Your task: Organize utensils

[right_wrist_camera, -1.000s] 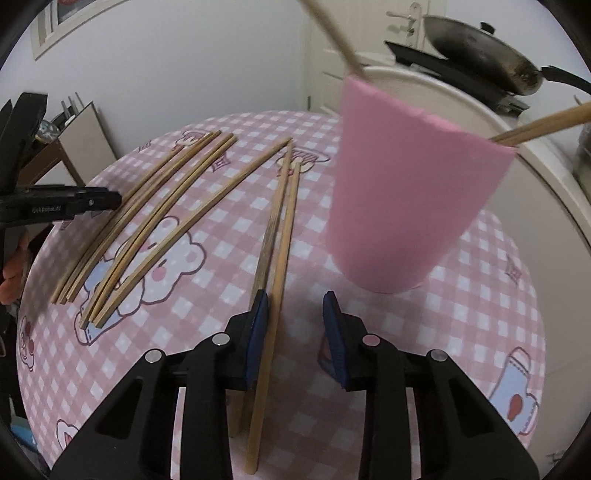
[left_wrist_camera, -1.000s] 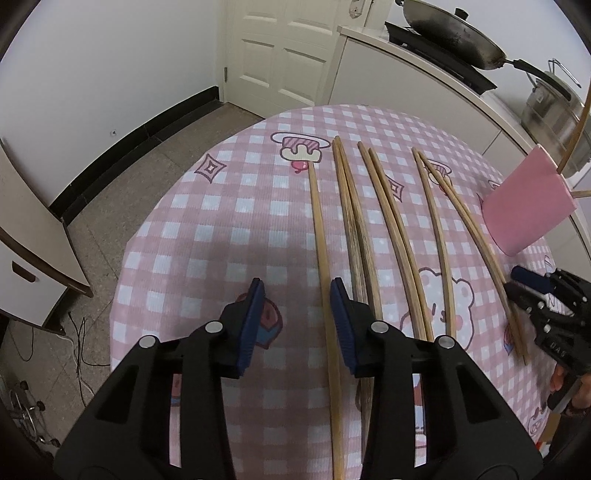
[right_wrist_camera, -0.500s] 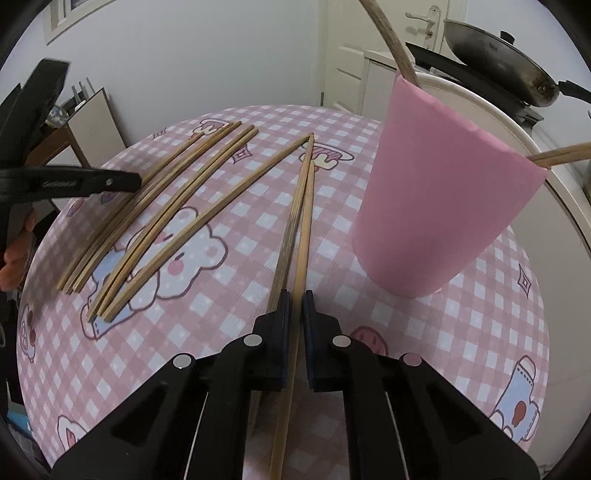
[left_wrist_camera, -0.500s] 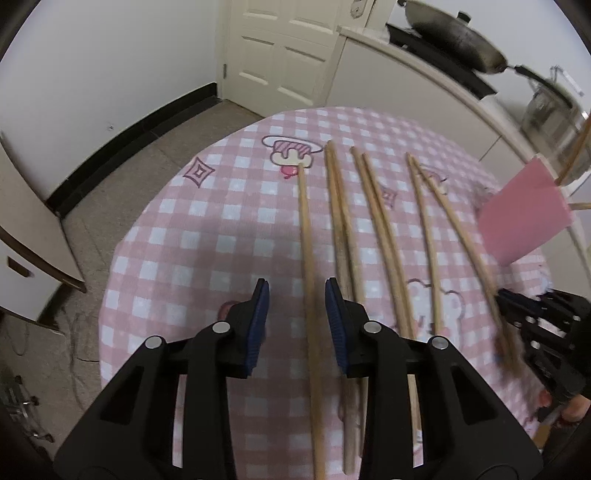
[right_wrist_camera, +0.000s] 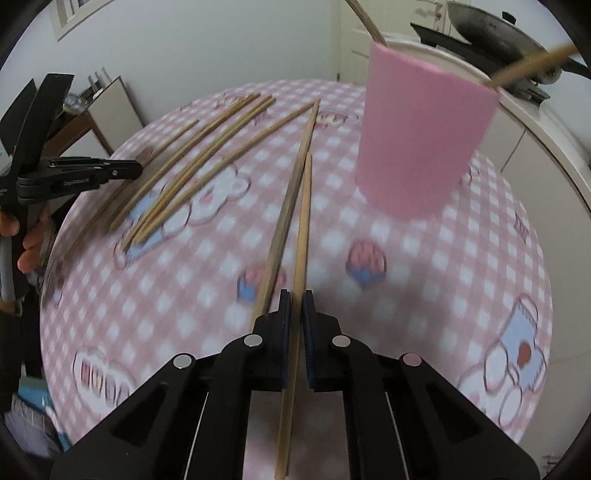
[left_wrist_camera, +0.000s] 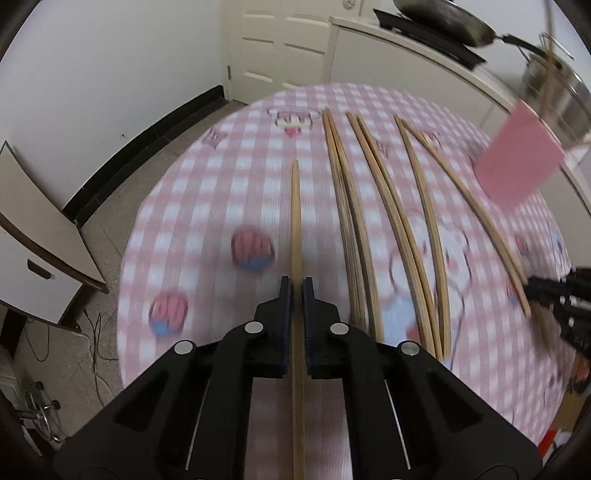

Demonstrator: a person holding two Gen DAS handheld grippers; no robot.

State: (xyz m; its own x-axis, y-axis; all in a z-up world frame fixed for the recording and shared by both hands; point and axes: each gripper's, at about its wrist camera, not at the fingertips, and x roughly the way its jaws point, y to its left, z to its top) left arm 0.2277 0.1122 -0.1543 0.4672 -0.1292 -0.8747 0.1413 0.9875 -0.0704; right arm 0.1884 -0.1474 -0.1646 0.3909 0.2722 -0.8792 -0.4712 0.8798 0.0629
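Observation:
Several wooden chopsticks [left_wrist_camera: 373, 206] lie in a row on a round table with a pink checked cloth [left_wrist_camera: 221, 184]. My left gripper [left_wrist_camera: 297, 291] is shut on one chopstick [left_wrist_camera: 296, 221] and holds it above the cloth. My right gripper [right_wrist_camera: 295, 299] is shut on another chopstick [right_wrist_camera: 303, 221], lifted beside a darker one [right_wrist_camera: 286, 214] that lies on the cloth. A pink cup [right_wrist_camera: 421, 136] with two chopsticks in it stands ahead and to the right of the right gripper; it also shows in the left wrist view [left_wrist_camera: 517, 166].
A white counter [left_wrist_camera: 424, 62] with a black wok [left_wrist_camera: 443, 18] runs behind the table. A white door [left_wrist_camera: 280, 44] is at the back. A small white cabinet [left_wrist_camera: 33, 258] stands on the floor to the left. The left gripper shows in the right wrist view [right_wrist_camera: 74, 173].
Both grippers have closed, each on a chopstick, and lifted it off the cloth. The left one was open half a second ago; the right one shut earlier.

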